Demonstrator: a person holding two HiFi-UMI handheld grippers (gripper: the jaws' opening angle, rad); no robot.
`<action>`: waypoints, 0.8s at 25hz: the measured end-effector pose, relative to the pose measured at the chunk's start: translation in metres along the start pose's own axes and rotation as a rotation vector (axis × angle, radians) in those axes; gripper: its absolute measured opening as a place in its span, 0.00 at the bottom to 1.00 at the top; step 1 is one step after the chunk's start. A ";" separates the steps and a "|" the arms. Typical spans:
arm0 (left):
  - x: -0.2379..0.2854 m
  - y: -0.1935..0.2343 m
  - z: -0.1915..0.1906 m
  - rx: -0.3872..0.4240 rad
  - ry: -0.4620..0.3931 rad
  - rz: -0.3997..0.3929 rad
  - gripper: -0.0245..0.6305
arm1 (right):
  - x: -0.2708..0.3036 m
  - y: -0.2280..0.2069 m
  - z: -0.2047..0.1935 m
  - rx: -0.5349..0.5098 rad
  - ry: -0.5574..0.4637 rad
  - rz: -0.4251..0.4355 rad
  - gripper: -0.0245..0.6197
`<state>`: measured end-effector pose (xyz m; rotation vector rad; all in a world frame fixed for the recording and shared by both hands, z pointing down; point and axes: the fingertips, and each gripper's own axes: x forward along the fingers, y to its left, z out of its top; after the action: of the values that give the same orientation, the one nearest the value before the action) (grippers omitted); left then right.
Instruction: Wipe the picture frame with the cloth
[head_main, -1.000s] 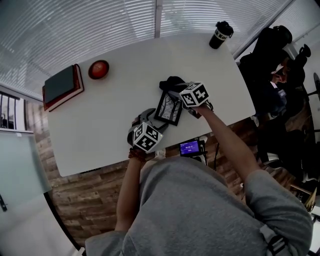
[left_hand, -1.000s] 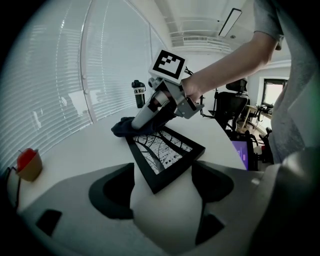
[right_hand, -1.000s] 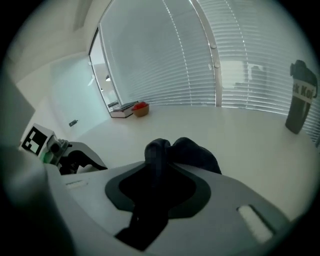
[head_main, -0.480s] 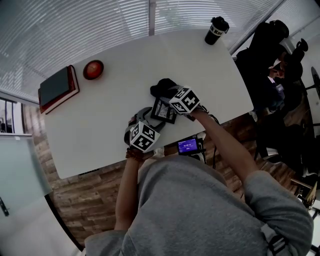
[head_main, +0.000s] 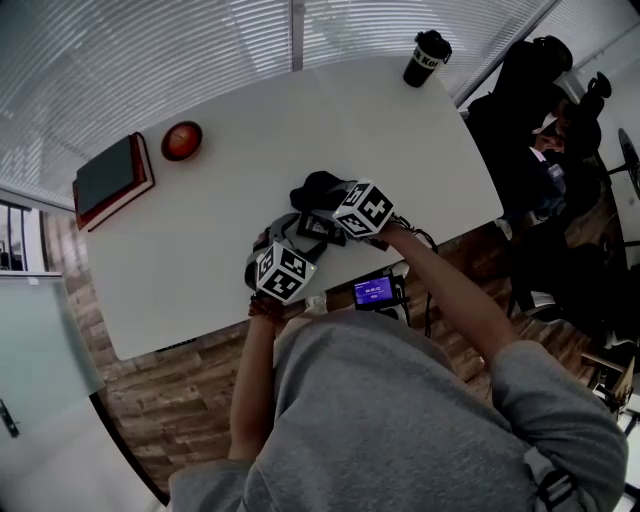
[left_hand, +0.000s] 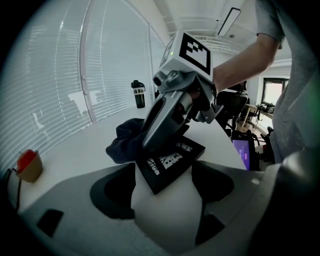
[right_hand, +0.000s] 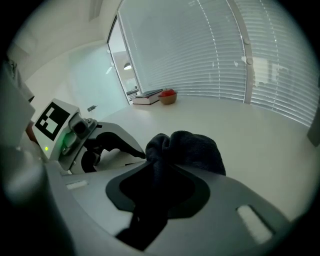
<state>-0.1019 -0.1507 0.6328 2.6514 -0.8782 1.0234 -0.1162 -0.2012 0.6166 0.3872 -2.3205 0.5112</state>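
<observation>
Left claw (left_hand: 162, 175) grips the frame (left_hand: 175, 156) by its near corner. Right claw (right_hand: 159, 182) is clamped on the cloth (right_hand: 192, 150), bunched just ahead. Wiping seems under way; the next stroke likely needs light, even pressure.

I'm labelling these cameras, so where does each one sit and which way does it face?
Head view: on the head, looking steeply down at the white table; shows grey shirt, forearms, left gripper, right gripper.
Left gripper view: on that gripper, facing the black picture frame in its jaws; right forearm shows.
Right gripper view: on that gripper, facing the blinds past its clamped dark cloth; left gripper shows.
Shared: all show the cloth.
</observation>
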 end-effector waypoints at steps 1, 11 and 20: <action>0.000 0.000 0.000 0.000 0.000 0.000 0.59 | 0.000 0.003 0.000 -0.002 0.002 0.006 0.19; 0.000 -0.001 0.001 -0.001 -0.001 0.000 0.59 | 0.001 0.024 -0.007 -0.015 0.015 0.035 0.19; -0.001 -0.002 -0.001 -0.002 -0.001 -0.001 0.59 | 0.001 0.037 -0.011 0.025 0.038 0.114 0.19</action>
<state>-0.1018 -0.1487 0.6326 2.6508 -0.8769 1.0212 -0.1261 -0.1635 0.6149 0.2559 -2.3102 0.5981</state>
